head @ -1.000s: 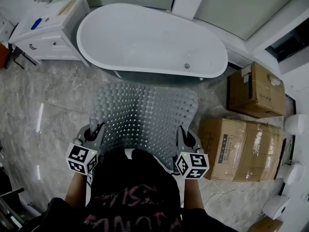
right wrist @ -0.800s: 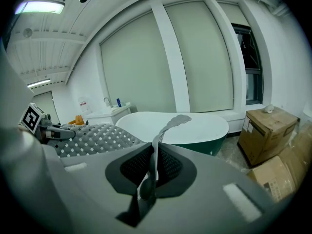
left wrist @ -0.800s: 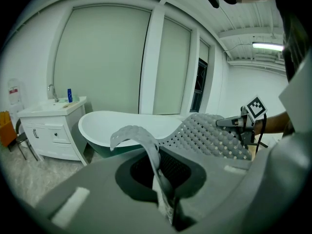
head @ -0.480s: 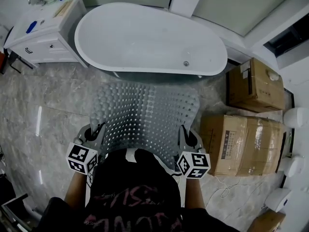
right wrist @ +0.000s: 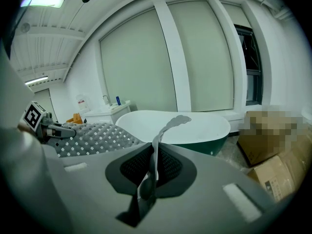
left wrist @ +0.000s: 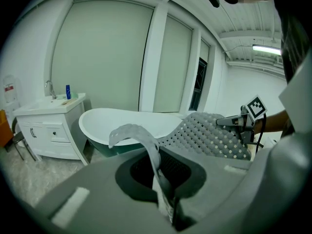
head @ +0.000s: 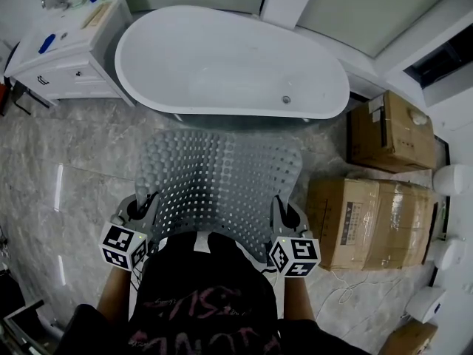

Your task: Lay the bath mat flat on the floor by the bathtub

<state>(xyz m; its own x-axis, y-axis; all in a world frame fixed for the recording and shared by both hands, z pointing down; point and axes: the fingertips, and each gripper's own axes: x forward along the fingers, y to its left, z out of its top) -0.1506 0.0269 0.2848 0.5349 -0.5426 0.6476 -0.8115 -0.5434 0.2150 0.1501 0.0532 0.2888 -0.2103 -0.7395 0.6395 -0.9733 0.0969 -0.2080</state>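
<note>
1. Bath mat (head: 222,180): held spread in the air just short of the bathtub (head: 229,58), not yet on the floor (head: 81,161).
2. Left gripper (head: 144,209), right gripper (head: 284,214): jaws clenched on the mat's near corners.
3. Change over the last second: hardly any, so lowering remains to be done.

Bare floor (head: 70,165) lay open on the left, giving free passage. The bathtub (head: 229,61) barred the way ahead, with a vanity cabinet (head: 70,58) at its left end. Cardboard boxes (head: 369,224) closed the right side, just beside the bath mat (head: 222,176).
</note>
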